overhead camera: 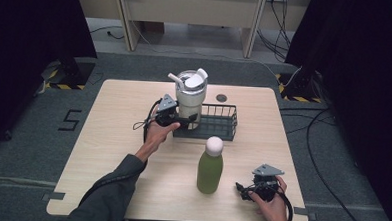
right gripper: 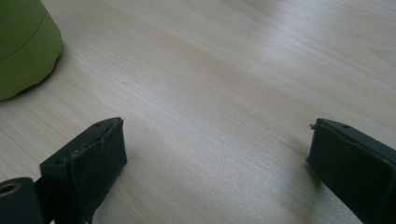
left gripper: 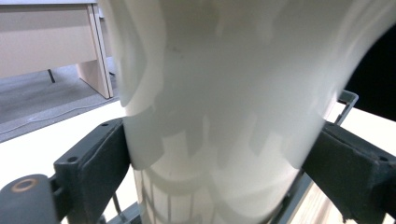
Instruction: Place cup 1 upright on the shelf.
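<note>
White tumbler [overhead camera: 190, 97] with lid and straw stands upright just above frame centre in the high view, at the left end of the black wire basket [overhead camera: 218, 122]; whether its base sits inside the basket or against the end wall, cannot tell for sure. In the left gripper view the tumbler [left gripper: 219, 116] takes up most of the frame, basket wire visible low behind it and at right edge.

Left gripper [overhead camera: 186, 121] comes in from the tumbler's left in the high view, jaws on either side of the lower body. In the left gripper view both black jaws press on the tumbler wall, one at lower left, one at lower right: clamped on the tumbler. Left hand [overhead camera: 159, 131] holds it, grey sleeve running to bottom of frame.

Green bottle [overhead camera: 210, 166] with pale round cap stands upright lower centre in the high view, apart from the basket, below it. Its green base sits in the upper left corner of the right gripper view [right gripper: 23, 44].

Right gripper [overhead camera: 241, 189] lower right in the high view, near the bottle's right, not touching. Right gripper view: jaws spread wide, bare wooden table [right gripper: 224, 84] between them, grasping nothing.

Small dark round disc [overhead camera: 221, 97] on table above the basket.
</note>
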### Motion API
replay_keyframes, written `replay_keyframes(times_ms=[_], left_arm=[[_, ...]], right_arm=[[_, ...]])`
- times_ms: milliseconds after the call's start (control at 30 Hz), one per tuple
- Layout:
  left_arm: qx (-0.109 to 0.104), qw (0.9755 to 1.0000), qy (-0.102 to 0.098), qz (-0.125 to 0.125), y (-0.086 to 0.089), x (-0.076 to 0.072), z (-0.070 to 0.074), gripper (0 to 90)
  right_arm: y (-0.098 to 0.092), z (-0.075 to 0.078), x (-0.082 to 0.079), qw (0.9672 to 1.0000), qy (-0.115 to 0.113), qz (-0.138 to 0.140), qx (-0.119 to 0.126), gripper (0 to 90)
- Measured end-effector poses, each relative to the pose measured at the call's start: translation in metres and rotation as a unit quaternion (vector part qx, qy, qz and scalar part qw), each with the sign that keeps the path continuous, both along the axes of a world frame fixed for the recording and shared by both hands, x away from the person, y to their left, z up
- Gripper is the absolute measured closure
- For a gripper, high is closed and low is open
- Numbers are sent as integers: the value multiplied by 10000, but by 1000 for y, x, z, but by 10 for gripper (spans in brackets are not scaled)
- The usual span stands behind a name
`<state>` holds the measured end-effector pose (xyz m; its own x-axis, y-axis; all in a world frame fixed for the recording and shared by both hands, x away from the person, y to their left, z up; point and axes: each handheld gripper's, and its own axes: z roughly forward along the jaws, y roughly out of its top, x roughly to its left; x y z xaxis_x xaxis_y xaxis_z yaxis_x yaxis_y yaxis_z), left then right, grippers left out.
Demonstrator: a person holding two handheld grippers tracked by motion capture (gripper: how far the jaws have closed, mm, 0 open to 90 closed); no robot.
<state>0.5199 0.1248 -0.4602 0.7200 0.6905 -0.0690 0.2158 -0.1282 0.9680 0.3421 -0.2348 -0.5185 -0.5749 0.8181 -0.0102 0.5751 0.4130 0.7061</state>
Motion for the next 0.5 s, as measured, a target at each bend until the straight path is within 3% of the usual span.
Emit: replay_keyframes(times_ms=[400,500], left_arm=[[104,9998,164,-35,14,-12,3,146],[30,9998,170,-47,21,-16,4,145]], right_arm=[[0,0,0,10000,1,0,0,46],[0,0,0,10000,-1,0,-1,46]])
